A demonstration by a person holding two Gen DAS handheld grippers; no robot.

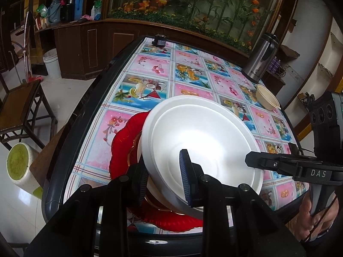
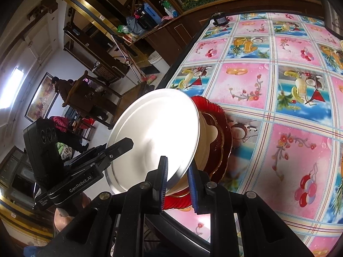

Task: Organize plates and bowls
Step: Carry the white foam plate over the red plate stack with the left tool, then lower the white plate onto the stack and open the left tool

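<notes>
1. Two grippers are clamped on one white plate (image 1: 203, 141) at opposite points of its rim; the left gripper (image 1: 165, 177) is closed on the near-left edge, the right gripper (image 1: 248, 160) on the right edge.
2. The white plate is held tilted above a red scalloped plate (image 1: 122, 147) near the table's front edge; a cream dish (image 2: 206, 143) is seen between the two; whether the white plate touches it cannot be told.
3. The white plate is judged light, stiff and smooth; slippage at the rim is possible, and a hold by the rim on both sides is judged correct.
4. The red plate is judged brittle; gentle lowering is advised.
5. A beige bowl (image 1: 267, 97) stands empty, well apart, beside a steel flask (image 1: 260, 59) at the far right of the patterned tablecloth (image 1: 150, 64); no contents are seen in any dish.
</notes>
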